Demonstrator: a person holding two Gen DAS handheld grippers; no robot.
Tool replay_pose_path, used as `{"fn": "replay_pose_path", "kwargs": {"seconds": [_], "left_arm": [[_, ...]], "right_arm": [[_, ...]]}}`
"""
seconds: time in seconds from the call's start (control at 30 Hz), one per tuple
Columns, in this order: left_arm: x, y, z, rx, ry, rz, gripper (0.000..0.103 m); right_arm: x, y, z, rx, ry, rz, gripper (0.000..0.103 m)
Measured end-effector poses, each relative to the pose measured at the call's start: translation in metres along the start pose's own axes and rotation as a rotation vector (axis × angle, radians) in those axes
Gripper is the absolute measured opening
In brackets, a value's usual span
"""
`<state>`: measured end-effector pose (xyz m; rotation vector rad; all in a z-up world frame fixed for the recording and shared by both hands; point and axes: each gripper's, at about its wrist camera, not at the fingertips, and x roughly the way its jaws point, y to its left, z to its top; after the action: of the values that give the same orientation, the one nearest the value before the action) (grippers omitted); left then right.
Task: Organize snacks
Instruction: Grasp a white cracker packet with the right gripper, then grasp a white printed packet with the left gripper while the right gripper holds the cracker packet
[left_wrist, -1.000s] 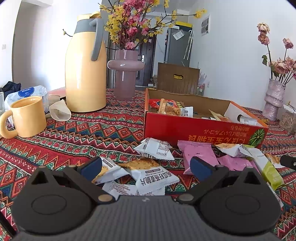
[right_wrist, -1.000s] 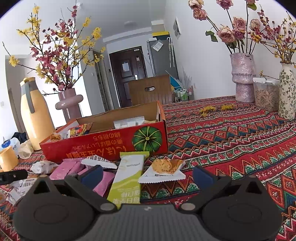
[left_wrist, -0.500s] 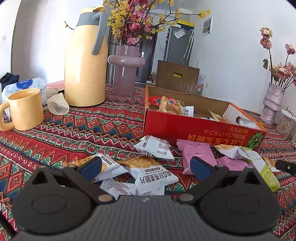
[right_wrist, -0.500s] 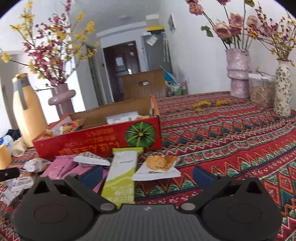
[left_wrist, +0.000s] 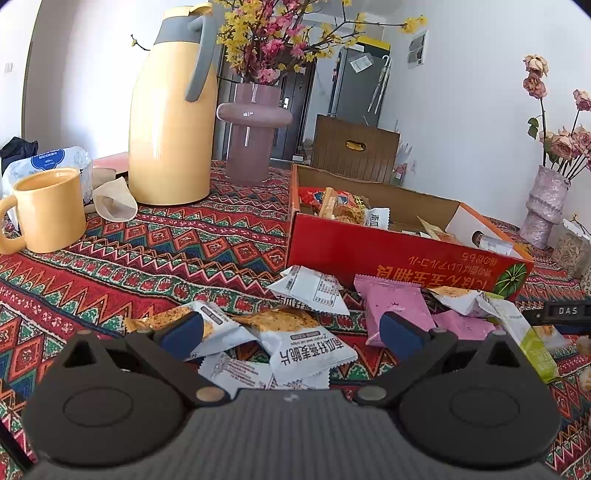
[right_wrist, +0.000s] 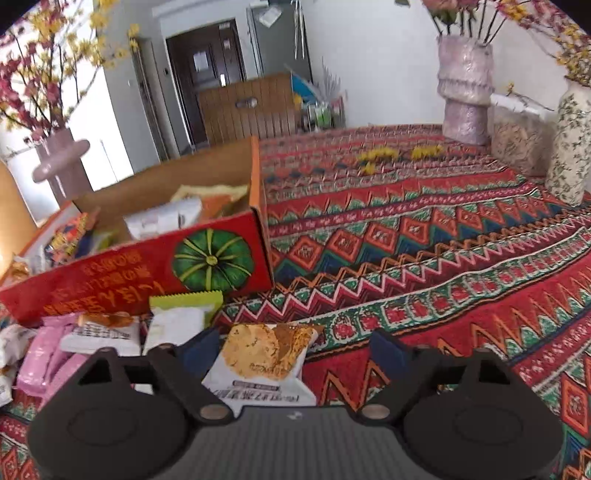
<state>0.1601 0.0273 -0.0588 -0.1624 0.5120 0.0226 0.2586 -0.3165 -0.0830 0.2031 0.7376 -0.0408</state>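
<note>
- Since a second ago, your right gripper (right_wrist: 291, 345) has come down and forward, so the cracker packet (right_wrist: 264, 363) that lay ahead of it now sits between its spread fingers, nearer the left pad (right_wrist: 201, 347); whether a pad touches it cannot be told. Your left gripper (left_wrist: 291, 330) has edged closer to its own pile.
- Patterned tablecloth (right_wrist: 424, 236): red, green and blue zigzag bands; it carries every item below.
- Red cardboard box (left_wrist: 402, 254): open top, pumpkin print (right_wrist: 213, 259) on the near wall; several snack packets lie inside it.
- Yellow thermos jug (left_wrist: 171, 122): upright, grey handle, behind and left of the box.
- Mauve vase (left_wrist: 253, 136): upright just beside the jug, holding pink and yellow blossoms.
- Yellow mug (left_wrist: 48, 208): upright at the far left, well apart from the box.
- Loose snacks, before the box's near wall: white packets (left_wrist: 310, 349) in an overlapping heap between your left gripper's fingers, which stand spread wide and pinch nothing.
- Pink packets (left_wrist: 393, 306): just beside the left gripper's right pad (left_wrist: 400, 334), lying against more white wrappers.
- Green-and-white stick packet (right_wrist: 181, 317): flat, its far end just at the box wall, beside the cracker packet.
- Cracker packet, detail: white wrapper, clear window showing a brown, crumbly biscuit; lying flat on the cloth.
</note>
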Motion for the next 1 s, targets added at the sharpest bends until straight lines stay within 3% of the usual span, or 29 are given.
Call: {"fn": "replay_pose_path", "kwargs": {"seconds": [0.07, 0.2, 0.37, 0.5, 0.7, 1.0], "left_arm": [[0.0, 0.0, 0.0, -0.001, 0.001, -0.001, 0.103], [0.0, 0.0, 0.0, -0.002, 0.0, 0.0, 0.103], [0.0, 0.001, 0.0, -0.002, 0.0, 0.0, 0.103], [0.0, 0.001, 0.0, -0.002, 0.0, -0.001, 0.103], [0.0, 0.001, 0.0, -0.002, 0.0, -0.002, 0.103], [0.0, 0.001, 0.0, -0.002, -0.001, 0.001, 0.103]], "right_arm": [[0.003, 0.004, 0.001, -0.028, 0.002, -0.018, 0.081], [0.003, 0.012, -0.001, -0.076, 0.0, -0.038, 0.064], [-0.002, 0.018, -0.01, -0.134, -0.021, -0.052, 0.06], [-0.008, 0.021, -0.015, -0.157, -0.039, -0.024, 0.043], [-0.037, 0.019, -0.021, -0.125, -0.162, -0.005, 0.041], [-0.088, 0.028, -0.048, -0.089, -0.295, 0.121, 0.041]]}}
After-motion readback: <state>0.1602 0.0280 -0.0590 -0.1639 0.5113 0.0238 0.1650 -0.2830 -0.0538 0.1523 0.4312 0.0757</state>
